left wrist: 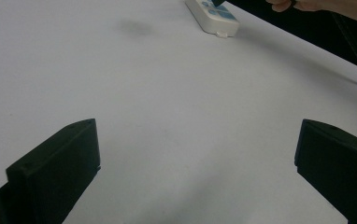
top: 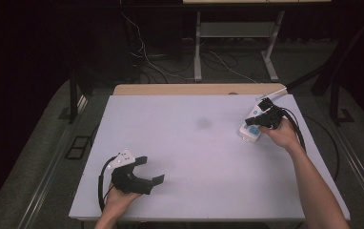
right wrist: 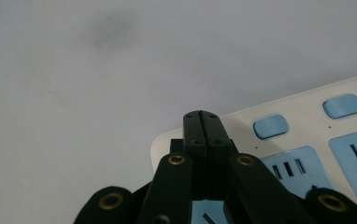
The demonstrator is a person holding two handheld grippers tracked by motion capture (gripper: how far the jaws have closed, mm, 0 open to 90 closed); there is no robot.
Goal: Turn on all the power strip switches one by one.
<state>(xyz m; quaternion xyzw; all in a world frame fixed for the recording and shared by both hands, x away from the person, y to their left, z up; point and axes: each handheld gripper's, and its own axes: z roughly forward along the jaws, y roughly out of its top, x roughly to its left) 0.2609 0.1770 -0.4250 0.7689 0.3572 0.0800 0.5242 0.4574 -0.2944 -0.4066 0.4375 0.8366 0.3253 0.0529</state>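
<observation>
High view: the right gripper [top: 265, 117] sits over a white power strip [top: 251, 129] at the right of the frame, ready to press.

Its jaws are pressed together with nothing between them, and in the right gripper view the tip [right wrist: 202, 122] hangs over the near end of the strip [right wrist: 307, 140], just beside a small blue button [right wrist: 270, 126]. It is hard to tell if the tip is touching the strip or only close above it. The step looks like poking a switch on the strip. The next move likely needs the tip to slide over to that button and push down gently, so the strip does not skid on the white table [top: 189, 157]. The left gripper [top: 144, 169] rests at the lower left of the high view, well apart from the strip, with its jaws spread wide and holding nothing. A faint grey smudge [top: 202, 123] marks the table in the middle.
</observation>
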